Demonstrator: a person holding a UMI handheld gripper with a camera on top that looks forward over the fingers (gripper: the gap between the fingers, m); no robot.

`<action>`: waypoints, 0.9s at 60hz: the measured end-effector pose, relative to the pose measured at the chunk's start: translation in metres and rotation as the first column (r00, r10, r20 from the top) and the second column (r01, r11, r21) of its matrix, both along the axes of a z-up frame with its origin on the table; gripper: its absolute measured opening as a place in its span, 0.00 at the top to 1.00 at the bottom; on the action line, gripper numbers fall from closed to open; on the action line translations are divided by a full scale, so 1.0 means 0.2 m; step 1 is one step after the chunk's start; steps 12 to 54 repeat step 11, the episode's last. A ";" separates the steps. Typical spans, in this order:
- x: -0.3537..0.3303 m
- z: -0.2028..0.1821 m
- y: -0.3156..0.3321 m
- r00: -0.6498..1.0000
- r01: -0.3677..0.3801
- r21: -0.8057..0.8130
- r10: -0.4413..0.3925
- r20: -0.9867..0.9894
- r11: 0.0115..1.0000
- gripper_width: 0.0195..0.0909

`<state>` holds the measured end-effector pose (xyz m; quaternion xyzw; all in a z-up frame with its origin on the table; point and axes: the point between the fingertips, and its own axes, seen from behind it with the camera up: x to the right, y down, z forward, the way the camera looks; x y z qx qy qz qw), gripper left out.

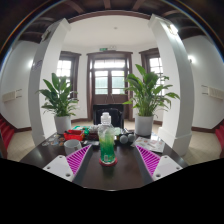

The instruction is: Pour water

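Tongs (108,163): spread wide, nothing pinched. The two purple-patterned pads (77,161) face each other with an open gap between them, both held over the dark counter (108,175).

Plastic bottle (106,141): stands upright on the counter, just ahead of the tongs and roughly centred on the gap between them. Clear walls, green liquid filling the lower part, pale cap on top. Not touched by either finger; clear space on both sides.

Left of the bottle: a small pale cup-like item (72,146), just beside the left finger's far end. Beyond it lies something red (71,134) on the counter; what it is I cannot tell.

Right of the bottle: a dark rounded object (126,140), close to the bottle, identity unclear. Further right, a light-coloured object (155,145) near the right finger's far end, too small to make out.

Beyond the counter: two potted plants with broad green leaves, one on the left (60,98) in a pale pot, one on the right (148,92) in a larger white pot. White columns (47,75) rise on either side. At the back, a dark-framed door (108,78) with windows, daylight coming through.
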<state>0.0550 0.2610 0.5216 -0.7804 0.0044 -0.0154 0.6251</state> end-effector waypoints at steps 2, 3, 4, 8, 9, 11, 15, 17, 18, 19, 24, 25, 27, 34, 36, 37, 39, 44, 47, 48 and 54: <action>0.00 0.01 -0.02 1.000 0.004 -0.001 -0.004 0.004 1.000 0.07; 0.01 0.01 -0.02 1.000 0.007 0.002 -0.007 0.006 1.000 0.07; 0.01 0.01 -0.02 1.000 0.009 0.004 -0.009 0.008 1.000 0.07; 0.01 0.02 -0.04 1.000 0.020 0.006 -0.020 0.012 1.000 0.07; 0.01 0.02 -0.04 1.000 0.021 0.005 -0.021 0.010 1.000 0.07; 0.01 0.02 -0.05 1.000 0.024 0.003 -0.024 0.007 1.000 0.07; 0.01 0.02 -0.05 1.000 0.024 0.003 -0.024 0.007 1.000 0.07; 0.01 0.02 -0.05 1.000 0.024 0.003 -0.024 0.007 1.000 0.07; 0.01 0.02 -0.05 1.000 0.024 0.003 -0.024 0.007 1.000 0.07; 0.01 0.02 -0.05 1.000 0.024 0.003 -0.024 0.007 1.000 0.07; 0.01 0.02 -0.05 1.000 0.024 0.003 -0.024 0.007 1.000 0.07; 0.01 0.02 -0.05 1.000 0.024 0.003 -0.024 0.007 1.000 0.07; 0.01 0.02 -0.05 1.000 0.024 0.003 -0.024 0.007 1.000 0.07; 0.01 0.02 -0.05 1.000 0.024 0.003 -0.024 0.007 1.000 0.07; 0.01 0.02 -0.05 1.000 0.024 0.003 -0.024 0.007 1.000 0.07; 0.01 0.02 -0.05 1.000 0.024 0.003 -0.024 0.007 1.000 0.07; 0.01 0.02 -0.05 1.000 0.024 0.003 -0.024 0.007 1.000 0.07; 0.01 0.02 -0.05 1.000 0.024 0.003 -0.024 0.007 1.000 0.07; 0.01 0.02 -0.05 1.000 0.024 0.003 -0.024 0.007 1.000 0.07; 0.01 0.02 -0.05 1.000 0.024 0.003 -0.024 0.007 1.000 0.07; 0.01 0.02 -0.05 1.000 0.024 0.003 -0.024 0.007 1.000 0.07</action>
